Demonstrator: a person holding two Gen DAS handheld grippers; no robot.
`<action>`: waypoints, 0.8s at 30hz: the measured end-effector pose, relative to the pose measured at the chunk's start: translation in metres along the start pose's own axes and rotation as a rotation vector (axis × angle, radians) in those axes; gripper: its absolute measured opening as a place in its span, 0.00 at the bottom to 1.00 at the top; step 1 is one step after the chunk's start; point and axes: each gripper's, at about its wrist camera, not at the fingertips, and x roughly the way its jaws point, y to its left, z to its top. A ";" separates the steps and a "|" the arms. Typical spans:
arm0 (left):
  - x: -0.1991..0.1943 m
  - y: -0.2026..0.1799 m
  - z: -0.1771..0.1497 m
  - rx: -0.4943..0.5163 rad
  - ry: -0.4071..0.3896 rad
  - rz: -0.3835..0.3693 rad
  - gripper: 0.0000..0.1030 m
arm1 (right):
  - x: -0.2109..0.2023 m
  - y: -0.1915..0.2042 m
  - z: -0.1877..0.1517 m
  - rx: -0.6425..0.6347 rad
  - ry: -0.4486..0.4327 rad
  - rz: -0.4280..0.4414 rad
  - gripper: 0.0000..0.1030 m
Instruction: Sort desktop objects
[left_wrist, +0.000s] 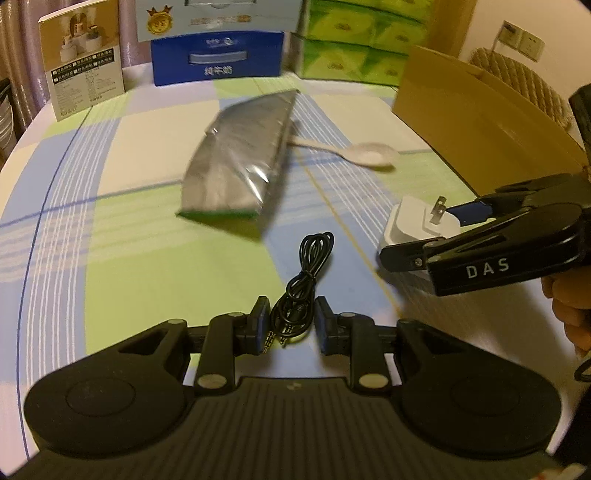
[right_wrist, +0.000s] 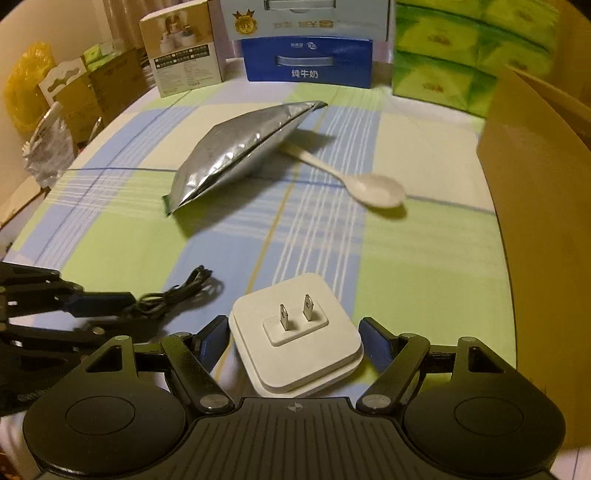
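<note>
Cable (left_wrist: 303, 288) pinched in left tool (left_wrist: 290, 325); right tool (right_wrist: 293, 334) clamps plug (right_wrist: 295, 332); cardboard box (right_wrist: 535, 184) contents unseen.

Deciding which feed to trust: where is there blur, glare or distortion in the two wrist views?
Left wrist: foil pouch and spoon are motion-smeared, while the black cable is sharp. Right wrist: sharper overall, with glare streaks on the pouch and a crisp white plug adapter. Both views: fisheye bending of the table edges and a dim yellow cast.
</note>
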 end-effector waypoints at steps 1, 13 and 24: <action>-0.002 -0.005 -0.003 0.009 0.004 -0.002 0.21 | -0.003 0.001 -0.003 0.003 0.000 0.004 0.71; 0.007 -0.031 -0.003 0.190 -0.050 0.009 0.52 | 0.004 -0.002 -0.010 -0.063 -0.004 -0.072 0.73; 0.020 -0.027 0.006 0.154 -0.006 -0.007 0.10 | -0.002 -0.009 -0.013 -0.051 -0.003 -0.068 0.79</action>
